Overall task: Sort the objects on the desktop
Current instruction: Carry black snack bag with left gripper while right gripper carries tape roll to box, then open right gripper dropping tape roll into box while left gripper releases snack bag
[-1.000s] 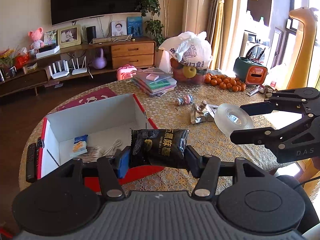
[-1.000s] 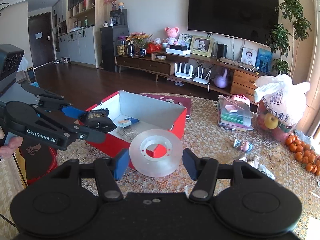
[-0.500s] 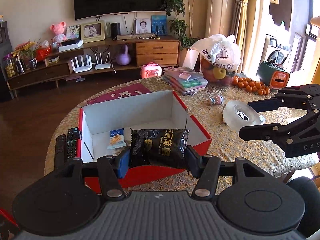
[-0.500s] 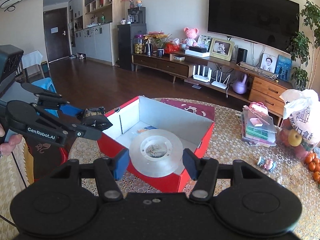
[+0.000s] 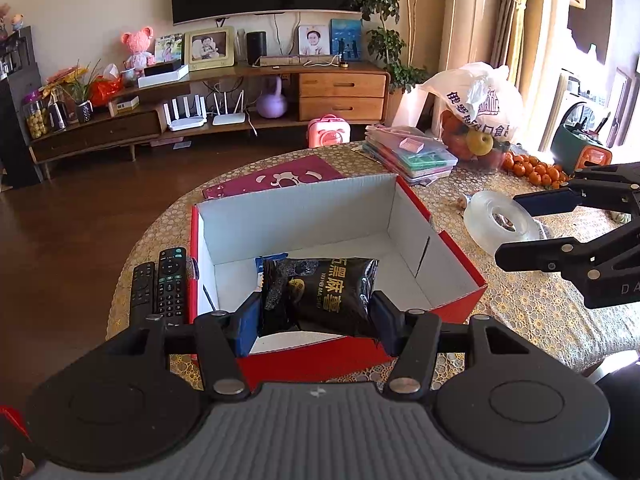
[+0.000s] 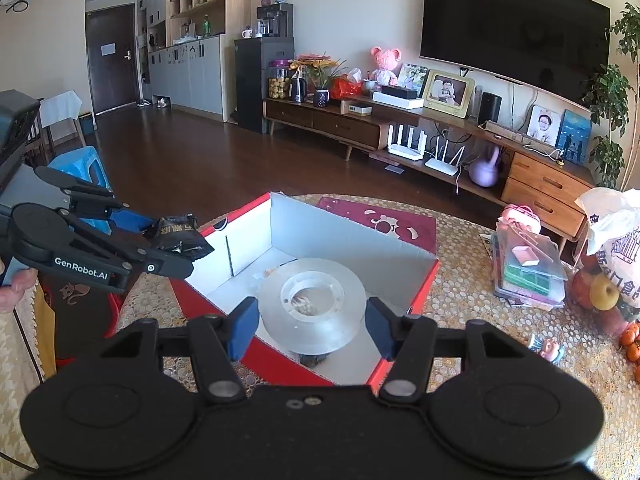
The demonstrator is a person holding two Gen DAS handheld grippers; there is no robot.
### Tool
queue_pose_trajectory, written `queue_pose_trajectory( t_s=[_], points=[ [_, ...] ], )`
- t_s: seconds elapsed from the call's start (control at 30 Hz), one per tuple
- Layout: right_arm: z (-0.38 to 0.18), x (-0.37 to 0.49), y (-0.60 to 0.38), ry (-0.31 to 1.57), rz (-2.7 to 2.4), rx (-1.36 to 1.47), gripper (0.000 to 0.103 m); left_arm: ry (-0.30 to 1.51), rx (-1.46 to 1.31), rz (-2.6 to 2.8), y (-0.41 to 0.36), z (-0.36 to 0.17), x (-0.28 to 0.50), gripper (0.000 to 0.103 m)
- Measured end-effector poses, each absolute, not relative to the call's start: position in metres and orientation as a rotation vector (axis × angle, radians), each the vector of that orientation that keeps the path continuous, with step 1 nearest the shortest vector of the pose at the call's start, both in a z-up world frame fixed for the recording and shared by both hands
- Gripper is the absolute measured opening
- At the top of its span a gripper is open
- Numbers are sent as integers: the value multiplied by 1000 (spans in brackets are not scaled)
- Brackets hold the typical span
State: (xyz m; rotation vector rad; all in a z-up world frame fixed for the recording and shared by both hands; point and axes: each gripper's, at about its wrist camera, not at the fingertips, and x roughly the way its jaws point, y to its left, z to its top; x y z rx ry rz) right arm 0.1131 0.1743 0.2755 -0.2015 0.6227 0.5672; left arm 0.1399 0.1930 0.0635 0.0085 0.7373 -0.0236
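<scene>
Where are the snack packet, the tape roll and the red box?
snack packet [image 5: 332,296], left wrist view, printed front.
tape roll [image 6: 312,300], right wrist view, flat top face.
red box [image 5: 460,276], left wrist view, right wall.

Bright daylight floods in from the window [image 5: 592,92], glaring there; both views are sharp, edges fisheye-curved.

Dark wood floor [image 6: 192,168], cream walls, wall-mounted television [image 6: 516,32], low wooden media console [image 5: 224,92], sunlit curtained window [image 5: 512,20], dark door [image 6: 112,56]
</scene>
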Motion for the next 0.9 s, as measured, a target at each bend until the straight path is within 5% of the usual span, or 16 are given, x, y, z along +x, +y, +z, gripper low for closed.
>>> queue_pose_trajectory(
  t_s=[0.9],
  points=[
    [201,222,228,805,533,-304,58,1040,51,-20,217,-17,252,56]
  ],
)
